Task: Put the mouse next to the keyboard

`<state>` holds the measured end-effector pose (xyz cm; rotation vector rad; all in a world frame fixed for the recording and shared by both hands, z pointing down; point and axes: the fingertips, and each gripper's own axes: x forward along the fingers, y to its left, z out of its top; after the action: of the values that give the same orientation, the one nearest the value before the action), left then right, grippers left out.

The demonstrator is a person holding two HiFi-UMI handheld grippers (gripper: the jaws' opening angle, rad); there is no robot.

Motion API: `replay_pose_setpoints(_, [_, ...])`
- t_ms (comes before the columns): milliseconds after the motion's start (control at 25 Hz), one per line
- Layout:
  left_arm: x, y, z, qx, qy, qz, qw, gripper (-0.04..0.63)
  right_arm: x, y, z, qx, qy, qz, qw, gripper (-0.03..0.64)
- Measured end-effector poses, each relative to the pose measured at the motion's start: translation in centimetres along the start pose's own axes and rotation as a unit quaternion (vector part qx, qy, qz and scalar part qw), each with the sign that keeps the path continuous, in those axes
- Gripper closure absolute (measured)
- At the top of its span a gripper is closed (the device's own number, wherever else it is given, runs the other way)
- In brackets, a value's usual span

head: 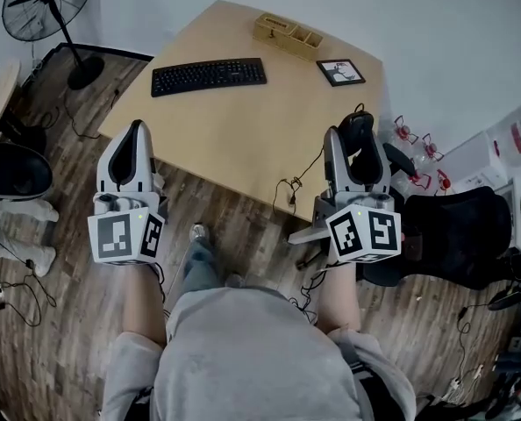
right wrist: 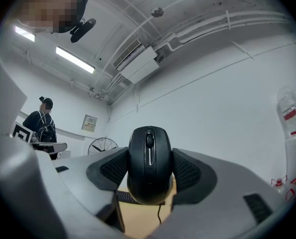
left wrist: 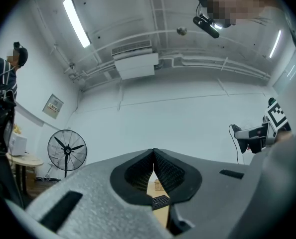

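While the right tool [head: 356, 137] is clamping its two jaws on the sides of the black mouse [right wrist: 149, 159], with the scroll wheel facing the camera in the right gripper view, the left tool [head: 136, 130] is hovering with its jaws pressed together at the tips and nothing between them. The mouse is hanging in the air by the right edge of the wooden tabletop [head: 243, 139], well apart from the black keyboard [head: 209, 75], which is lying flat toward the far left of that tabletop. The mouse's thin cable [head: 294, 184] is dangling over the near edge. A wooden organizer tray [head: 288, 34] is sitting at the far edge, and a black-framed square card [head: 340, 72] is lying near the right corner. A standing fan [head: 48, 7] is standing on the floor beyond the left side.
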<state>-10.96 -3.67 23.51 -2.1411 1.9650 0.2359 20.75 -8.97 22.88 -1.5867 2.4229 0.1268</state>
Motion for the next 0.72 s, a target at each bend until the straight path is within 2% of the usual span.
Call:
replay_pose_setpoints(360, [6.9, 1.9, -2.0, -0.010, -0.003, -0.028, 0.9996, 0.586, 5.7, -1.4, -1.6, -0.009, 0.005, -0.028, 1.000, 0.374])
replay_pose_setpoints(720, [15.3, 6.6, -4.8, -0.020, 0.001, -0.045, 0.9988, 0.586, 13.8, -1.5, -4.3, -0.014, 0.020, -0.055, 0.998, 0.374])
